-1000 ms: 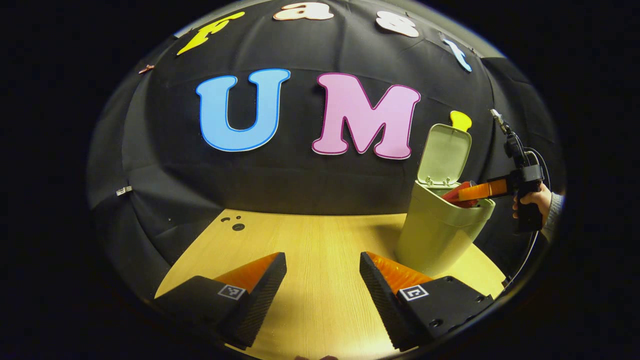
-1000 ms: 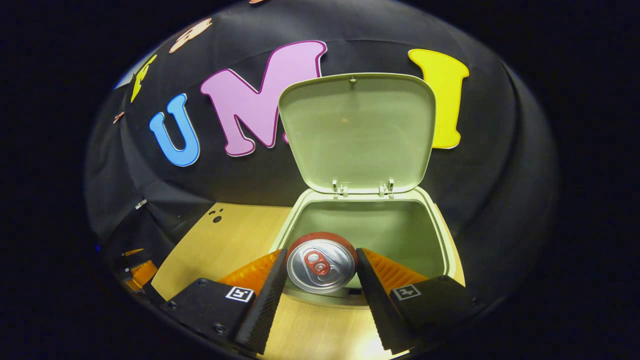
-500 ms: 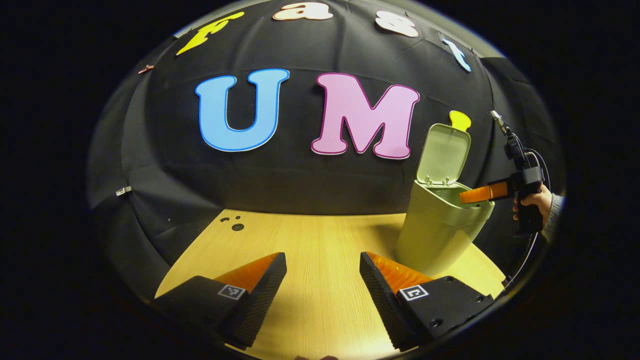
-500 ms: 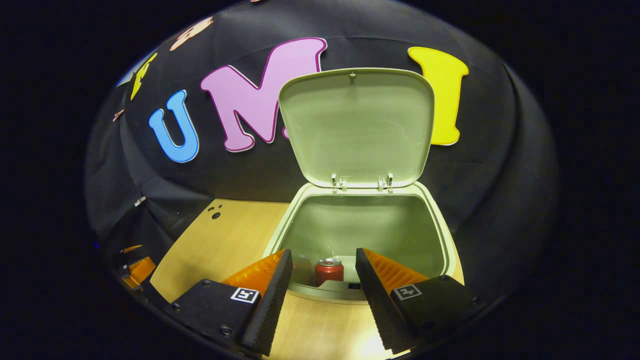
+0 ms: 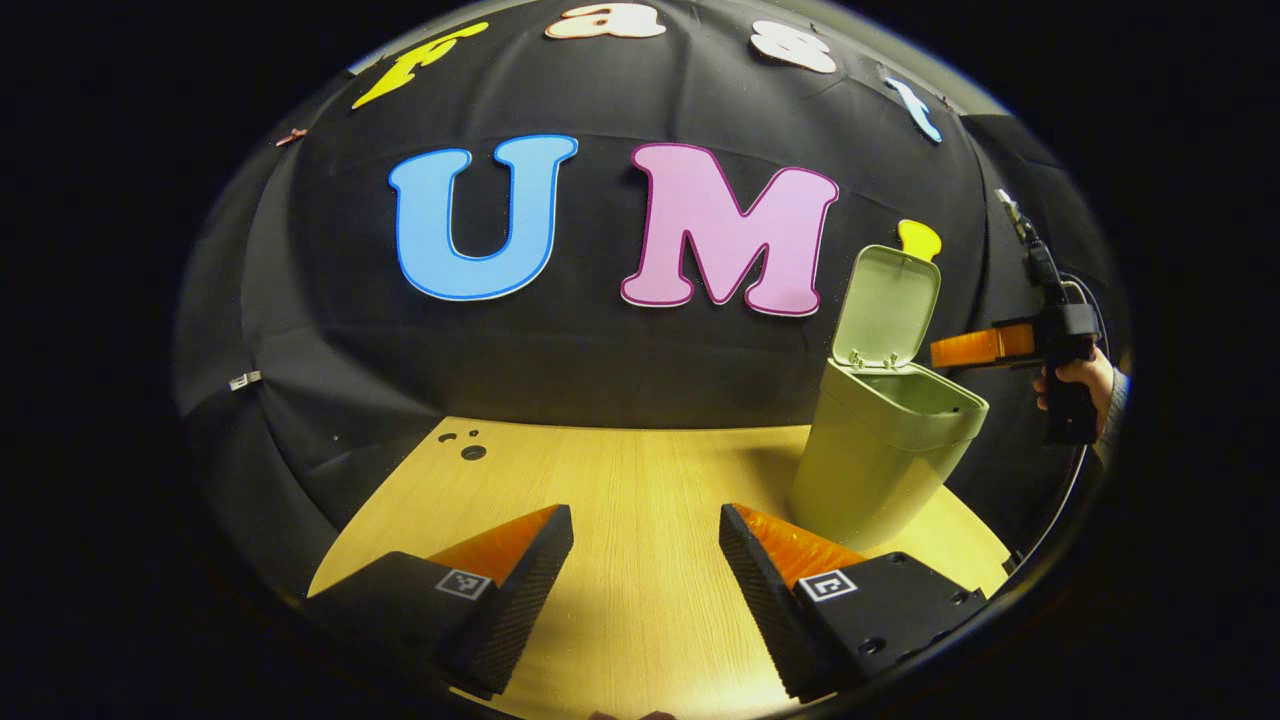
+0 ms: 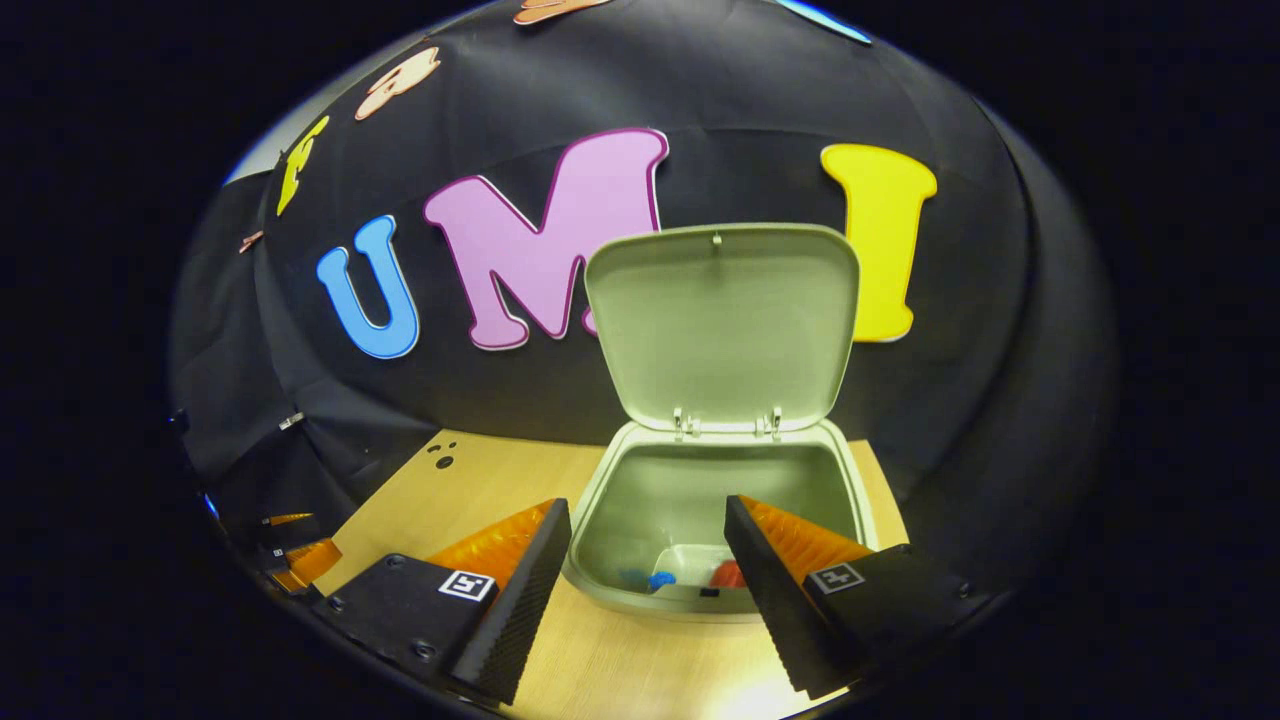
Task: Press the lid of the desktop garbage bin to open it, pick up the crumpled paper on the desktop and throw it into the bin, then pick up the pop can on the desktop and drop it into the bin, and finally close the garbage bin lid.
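The pale green bin (image 6: pixel 610 580) stands on the wooden table with its lid (image 6: pixel 725 320) tipped up and back. Deep inside it I see a bit of the red pop can (image 6: pixel 727 575) beside something blue. My right gripper (image 6: pixel 645 590) is open and empty, raised in front of the bin's mouth. In the left gripper view the bin (image 5: pixel 875 455) stands at the right with its lid (image 5: pixel 885 305) up, and the right gripper (image 5: pixel 975 348), held by a hand (image 5: pixel 1075 380), hovers above its rim. My left gripper (image 5: pixel 645 580) is open and empty over the table.
The wooden table (image 5: pixel 620 480) runs from my left gripper to the black cloth wall, with small dark holes (image 5: pixel 465 447) at its far left corner. A cable (image 5: pixel 1060 500) hangs down from the right gripper beyond the bin.
The right gripper let go of the pop can, which dropped into the bin. The gripper then rose and drew back from the bin's mouth. The left gripper stayed put.
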Available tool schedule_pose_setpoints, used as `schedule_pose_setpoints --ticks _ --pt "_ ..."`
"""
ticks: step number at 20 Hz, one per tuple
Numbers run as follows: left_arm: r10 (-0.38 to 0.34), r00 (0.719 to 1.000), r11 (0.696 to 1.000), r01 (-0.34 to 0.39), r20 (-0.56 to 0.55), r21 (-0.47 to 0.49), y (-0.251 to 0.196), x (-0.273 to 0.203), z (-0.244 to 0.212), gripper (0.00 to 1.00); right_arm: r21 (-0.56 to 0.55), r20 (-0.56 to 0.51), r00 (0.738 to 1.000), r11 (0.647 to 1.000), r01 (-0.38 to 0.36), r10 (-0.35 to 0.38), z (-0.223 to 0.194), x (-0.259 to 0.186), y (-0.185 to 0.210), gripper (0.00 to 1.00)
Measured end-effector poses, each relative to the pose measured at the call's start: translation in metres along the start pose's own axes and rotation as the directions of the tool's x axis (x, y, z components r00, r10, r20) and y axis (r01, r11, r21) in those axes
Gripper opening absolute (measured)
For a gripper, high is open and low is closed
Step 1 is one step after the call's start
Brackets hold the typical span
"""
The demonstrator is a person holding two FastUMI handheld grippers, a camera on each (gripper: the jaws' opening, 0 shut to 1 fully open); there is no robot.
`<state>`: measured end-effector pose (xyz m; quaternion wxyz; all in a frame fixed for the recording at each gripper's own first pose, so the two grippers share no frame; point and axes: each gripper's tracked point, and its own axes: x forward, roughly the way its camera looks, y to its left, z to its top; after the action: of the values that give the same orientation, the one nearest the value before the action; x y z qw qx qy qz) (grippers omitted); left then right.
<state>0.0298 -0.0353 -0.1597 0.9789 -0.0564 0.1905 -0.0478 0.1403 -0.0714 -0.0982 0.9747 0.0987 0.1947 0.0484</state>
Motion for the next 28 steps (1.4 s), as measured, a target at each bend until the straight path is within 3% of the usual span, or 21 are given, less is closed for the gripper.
schedule_pose_setpoints --ticks 7,14,28 --pt "-0.004 1.0 1.0 0.004 0.003 -0.002 0.0 0.002 0.001 0.96 -0.044 0.186 0.982 0.998 0.04 -0.031 0.082 -0.012 -0.001 0.97" --pt "-0.005 1.0 1.0 0.005 0.001 -0.002 -0.001 0.004 0.0 0.96 -0.112 0.261 0.964 0.99 0.085 -0.053 0.14 -0.01 -0.007 0.98" --pt "0.03 0.999 0.999 -0.03 -0.01 -0.014 0.006 0.01 -0.001 0.95 -0.096 0.289 0.947 0.98 0.177 -0.142 0.186 0.053 -0.035 0.95"
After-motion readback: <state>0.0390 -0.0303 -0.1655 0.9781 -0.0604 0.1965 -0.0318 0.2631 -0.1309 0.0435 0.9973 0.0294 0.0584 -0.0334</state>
